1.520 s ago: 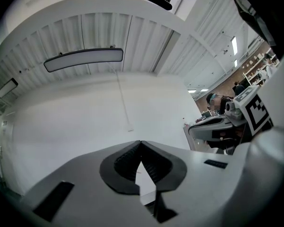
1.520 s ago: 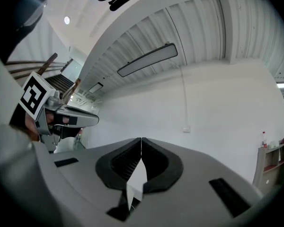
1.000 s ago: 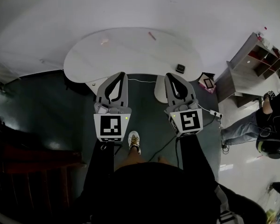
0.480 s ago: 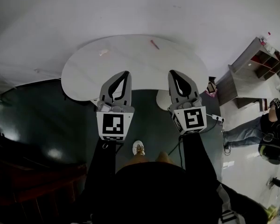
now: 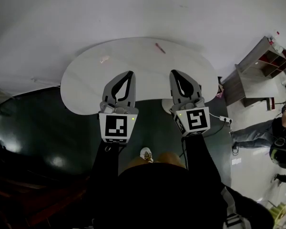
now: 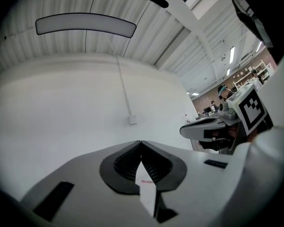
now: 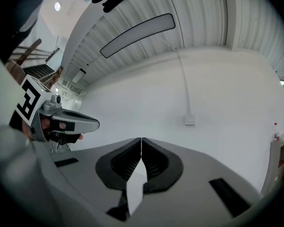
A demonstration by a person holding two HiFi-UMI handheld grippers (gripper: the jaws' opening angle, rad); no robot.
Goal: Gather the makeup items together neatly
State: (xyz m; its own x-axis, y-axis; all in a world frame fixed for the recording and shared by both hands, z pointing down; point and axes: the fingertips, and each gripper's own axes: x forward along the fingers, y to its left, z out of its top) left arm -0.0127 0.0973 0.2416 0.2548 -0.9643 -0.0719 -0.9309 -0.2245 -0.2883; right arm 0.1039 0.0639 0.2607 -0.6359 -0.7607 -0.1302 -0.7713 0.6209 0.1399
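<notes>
A white kidney-shaped table (image 5: 86,82) stands ahead of me. A thin pink makeup stick (image 5: 159,47) lies near its far edge. A small pale pink item (image 5: 104,59) rests further left. My left gripper (image 5: 130,73) and right gripper (image 5: 173,72) are held level side by side over the table's near edge, both shut and empty. In the left gripper view the jaws (image 6: 141,144) meet at the tips, and a sliver of table with a red mark (image 6: 146,180) shows below them. The right gripper view shows its jaws (image 7: 141,140) shut against a white wall.
A wooden shelf unit (image 5: 260,61) stands at the right. A person in jeans (image 5: 257,133) is beyond it. A power strip (image 5: 225,119) with a cable lies on the dark floor. My shoe (image 5: 146,154) shows below the grippers.
The table has drawn closer and lower in the head view. Both grippers, earlier over the floor before it, now reach over its near edge. Their jaws stay shut.
</notes>
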